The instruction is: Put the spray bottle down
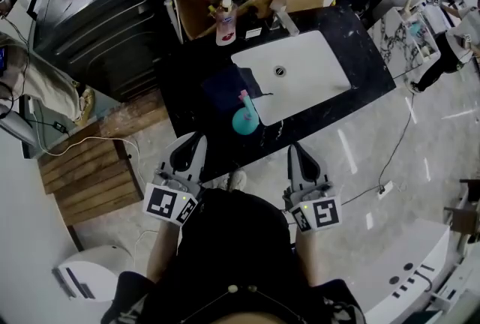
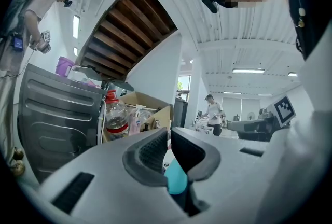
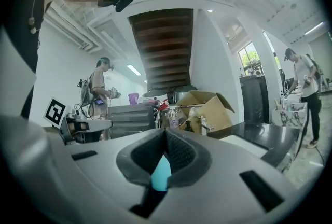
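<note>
Both hands are held low and level at the counter [image 1: 188, 82] edge. The right gripper [image 1: 301, 154] is clamped empty, and the left gripper [image 1: 189, 146] looks closed too. The spray bottle [image 1: 244, 118] stands apart.

No words or numbers are coming through clearly enough to read. The pump bottle [image 1: 226, 15] standing on the counter [image 1: 187, 67] is carrying a printed pink and white label, but its lettering is showing too small to make out. The cubes on the left gripper [image 1: 193, 144] and the right gripper [image 1: 298, 152] are each displaying black-and-white square marker patterns, which are coded blocks, not letters or digits.
</note>
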